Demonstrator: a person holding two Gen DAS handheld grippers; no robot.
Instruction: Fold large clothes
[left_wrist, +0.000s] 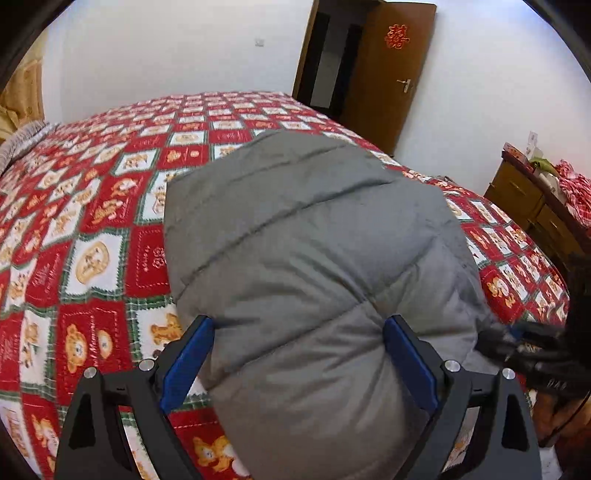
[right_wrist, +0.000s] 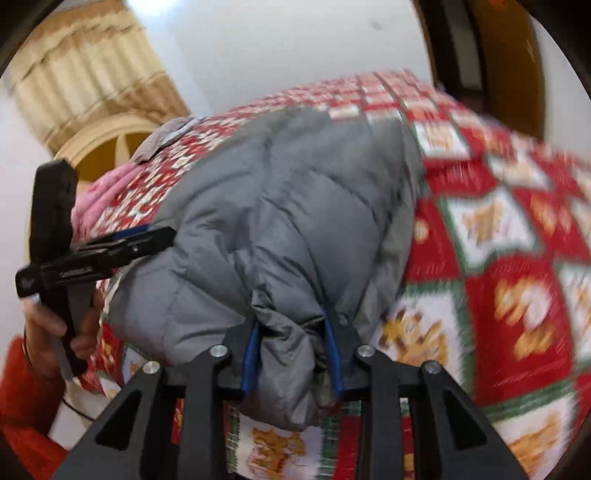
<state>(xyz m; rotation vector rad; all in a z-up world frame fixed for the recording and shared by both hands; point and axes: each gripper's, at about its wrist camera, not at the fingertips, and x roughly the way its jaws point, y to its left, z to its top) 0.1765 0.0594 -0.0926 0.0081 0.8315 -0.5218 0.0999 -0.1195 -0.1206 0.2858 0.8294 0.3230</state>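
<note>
A grey quilted puffer jacket (left_wrist: 306, 258) lies folded in a thick bundle on the bed's red patchwork quilt (left_wrist: 92, 221). My left gripper (left_wrist: 298, 354) is open, its blue-padded fingers straddling the jacket's near end, which bulges between them. My right gripper (right_wrist: 291, 350) is shut on a bunched fold of the jacket (right_wrist: 295, 221) at its near edge. The right gripper also shows at the right edge of the left wrist view (left_wrist: 524, 343). The left gripper shows at the left of the right wrist view (right_wrist: 110, 247), held by a hand in a red sleeve.
The bed fills most of both views. A brown door (left_wrist: 384, 74) stands open at the far wall. A wooden dresser (left_wrist: 532, 199) with red cloth on top is at the right. A curtain (right_wrist: 85, 81) and a pink pillow (right_wrist: 96, 195) are by the headboard.
</note>
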